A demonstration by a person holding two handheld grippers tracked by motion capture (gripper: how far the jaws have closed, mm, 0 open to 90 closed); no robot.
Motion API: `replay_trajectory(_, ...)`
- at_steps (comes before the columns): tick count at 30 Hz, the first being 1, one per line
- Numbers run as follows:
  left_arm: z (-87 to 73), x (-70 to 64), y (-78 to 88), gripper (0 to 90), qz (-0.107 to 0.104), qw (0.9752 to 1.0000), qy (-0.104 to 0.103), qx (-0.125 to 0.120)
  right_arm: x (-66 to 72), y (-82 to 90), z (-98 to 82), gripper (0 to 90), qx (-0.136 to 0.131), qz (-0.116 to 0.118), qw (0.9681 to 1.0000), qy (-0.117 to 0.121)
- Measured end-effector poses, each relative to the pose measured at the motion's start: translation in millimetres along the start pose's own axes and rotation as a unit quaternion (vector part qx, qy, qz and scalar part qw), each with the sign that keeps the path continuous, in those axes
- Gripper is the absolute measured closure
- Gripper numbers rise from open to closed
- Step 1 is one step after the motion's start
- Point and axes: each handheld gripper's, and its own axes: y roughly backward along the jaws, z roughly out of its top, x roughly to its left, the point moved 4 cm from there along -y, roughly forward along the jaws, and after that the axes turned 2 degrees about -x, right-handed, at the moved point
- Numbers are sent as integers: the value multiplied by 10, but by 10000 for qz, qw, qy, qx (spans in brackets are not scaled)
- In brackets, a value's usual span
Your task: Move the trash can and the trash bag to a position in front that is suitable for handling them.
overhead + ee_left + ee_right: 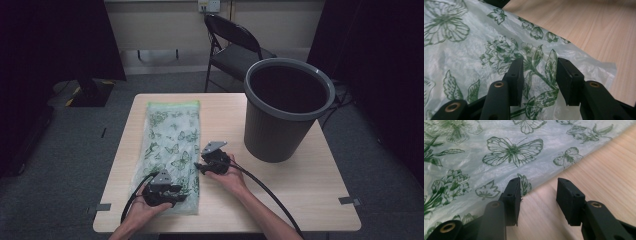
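**Plastic bag lies flat, both grippers set at its near end**

Printed with green butterflies and flowers, the thin plastic bag [172, 150] lies flat along the left half of the wooden table [300, 200], left of centre in the high view. At lower left, the left gripper [181, 196] hovers low over the bag's near corner, jaws parted with nothing pinched; in its own view the film [474, 57] runs beneath the 2 pads, likely lined up to pinch that corner. At centre, the right gripper [198, 167] sits at the bag's right edge, also released: in its own view 1 pad is over the film's edge [499, 160] and the other over bare wood, suggesting it means to catch that edge. At upper right, a grey bin [287, 107] stands empty, probably awaiting this liner.
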Motion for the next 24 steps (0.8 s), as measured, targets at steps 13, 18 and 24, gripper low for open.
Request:
replay_trajectory(13,49,130,66,539,256,9989,327,-217,336,80,16,540,28,435,9986,305)
replay_trajectory(18,32,177,99,526,306,9979,475,-315,503,45,-34,542,-29,333,9992,225)
replay_trajectory(24,22,193,151,526,292,9971,543,-439,645,3,-5,536,-81,393,9988,276)
